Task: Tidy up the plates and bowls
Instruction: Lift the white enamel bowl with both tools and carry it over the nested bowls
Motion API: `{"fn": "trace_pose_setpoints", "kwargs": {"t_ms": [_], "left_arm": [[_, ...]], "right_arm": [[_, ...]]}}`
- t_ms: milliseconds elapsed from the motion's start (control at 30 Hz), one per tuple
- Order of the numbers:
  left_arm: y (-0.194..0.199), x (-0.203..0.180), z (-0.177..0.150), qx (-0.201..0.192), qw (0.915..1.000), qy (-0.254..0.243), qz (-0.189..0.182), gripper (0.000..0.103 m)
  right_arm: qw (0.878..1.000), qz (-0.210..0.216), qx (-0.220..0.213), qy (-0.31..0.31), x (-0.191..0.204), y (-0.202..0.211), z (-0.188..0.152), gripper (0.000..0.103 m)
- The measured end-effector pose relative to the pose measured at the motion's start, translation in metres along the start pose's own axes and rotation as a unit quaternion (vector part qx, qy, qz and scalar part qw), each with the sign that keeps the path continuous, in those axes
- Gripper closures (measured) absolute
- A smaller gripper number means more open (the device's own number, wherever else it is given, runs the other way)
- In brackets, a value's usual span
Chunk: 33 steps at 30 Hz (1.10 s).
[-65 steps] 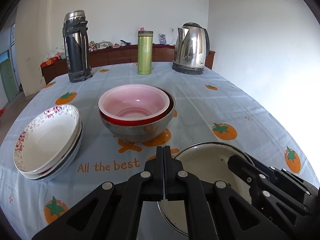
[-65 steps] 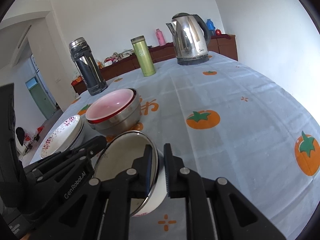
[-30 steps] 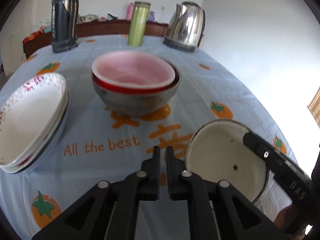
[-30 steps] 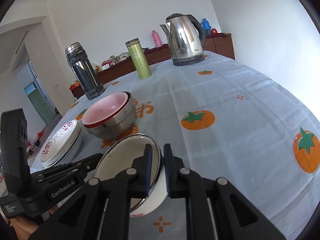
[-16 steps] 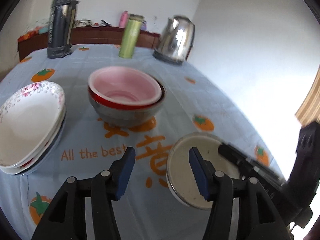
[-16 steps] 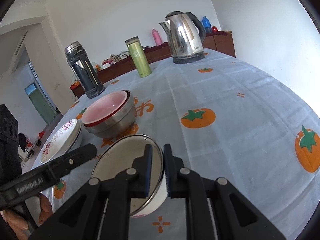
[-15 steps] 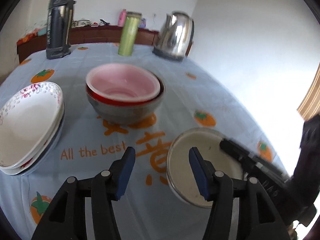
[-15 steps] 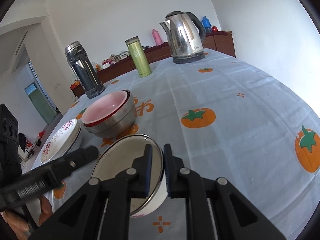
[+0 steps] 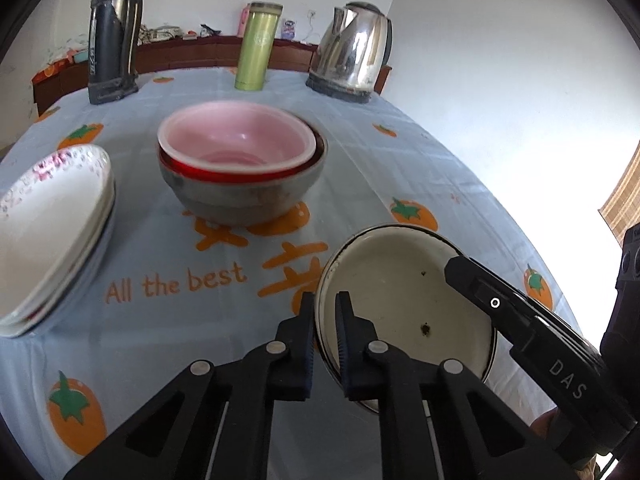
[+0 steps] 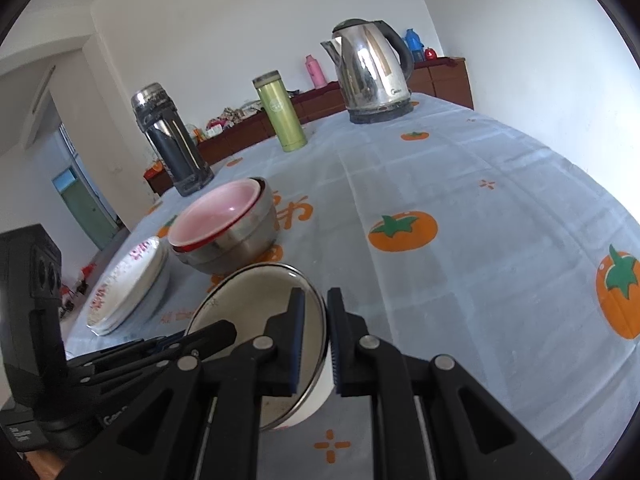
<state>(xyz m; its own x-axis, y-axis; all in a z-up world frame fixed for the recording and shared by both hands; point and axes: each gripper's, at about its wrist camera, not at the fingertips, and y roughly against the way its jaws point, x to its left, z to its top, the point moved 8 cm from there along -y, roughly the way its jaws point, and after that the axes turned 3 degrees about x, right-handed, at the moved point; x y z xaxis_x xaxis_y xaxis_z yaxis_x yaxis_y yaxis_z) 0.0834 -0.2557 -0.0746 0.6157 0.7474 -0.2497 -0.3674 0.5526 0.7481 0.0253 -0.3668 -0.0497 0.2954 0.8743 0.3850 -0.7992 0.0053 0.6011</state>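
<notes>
Left gripper [image 9: 323,334]: jaws pinched onto the near-left rim of the enamel bowl [image 9: 404,292], one pad inside the wall, one outside. The log of motion has them just closing; the rim is plainly between them. Pose: angled steeply down toward the table, body low in the foreground.

Right gripper [image 10: 316,342]: clamped tight on the opposite rim of the same bowl, rim edge caught between its pads. Pose: tilted down more gently; its long black body crosses the bowl's right side in the left wrist view.

Enamel bowl: cream inside, a few dark specks, metal edge. It sits at the near edge of the tablecloth [image 10: 460,208], apart from the other dishes. Held from two sides, probably to keep it level for a lift.

Bowl stack [image 9: 240,164]: pink bowl nested in a red one, both inside a steel bowl, mid-table. The likely place for the enamel bowl, since bowls are gathered there.

Plate stack [image 9: 44,224]: flowered white plates, left of the bowls, kept separate.

Far edge: dark flask [image 9: 114,36], green tumbler [image 9: 258,46], steel kettle [image 9: 354,52], all upright.
</notes>
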Motion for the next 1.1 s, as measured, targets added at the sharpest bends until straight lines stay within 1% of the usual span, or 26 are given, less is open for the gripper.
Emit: {"fn": "trace_pose_setpoints", "kwargs": {"t_ms": [133, 233, 400, 533, 667, 900, 1100], "left_arm": [[0.011, 0.003, 0.014, -0.017, 0.9997, -0.008, 0.017, 0.093], [0.017, 0.008, 0.025, -0.028, 0.9994, -0.009, 0.021, 0.093], [0.030, 0.019, 0.050, -0.056, 0.9977, -0.010, 0.036, 0.092], [0.033, 0.032, 0.069, -0.073, 0.9963, -0.005, 0.045, 0.092], [0.028, 0.045, 0.085, -0.079, 0.9956, 0.005, 0.051, 0.092], [0.018, 0.064, 0.109, -0.085, 0.9944, 0.019, 0.060, 0.092], [0.006, 0.075, 0.119, -0.082, 0.9941, 0.029, 0.065, 0.092]], "right_arm": [[1.000, 0.008, -0.007, 0.004, 0.010, 0.001, 0.008, 0.091], [1.000, 0.015, -0.011, 0.006, 0.019, 0.000, 0.019, 0.091], [0.999, 0.023, -0.034, 0.017, 0.040, 0.000, 0.047, 0.091], [0.998, 0.027, -0.045, 0.026, 0.055, -0.008, 0.069, 0.091], [0.998, 0.030, -0.047, 0.025, 0.065, -0.023, 0.085, 0.091], [0.999, 0.031, -0.039, 0.013, 0.070, -0.050, 0.095, 0.091], [0.999, 0.030, -0.030, 0.001, 0.069, -0.070, 0.102, 0.091]]}}
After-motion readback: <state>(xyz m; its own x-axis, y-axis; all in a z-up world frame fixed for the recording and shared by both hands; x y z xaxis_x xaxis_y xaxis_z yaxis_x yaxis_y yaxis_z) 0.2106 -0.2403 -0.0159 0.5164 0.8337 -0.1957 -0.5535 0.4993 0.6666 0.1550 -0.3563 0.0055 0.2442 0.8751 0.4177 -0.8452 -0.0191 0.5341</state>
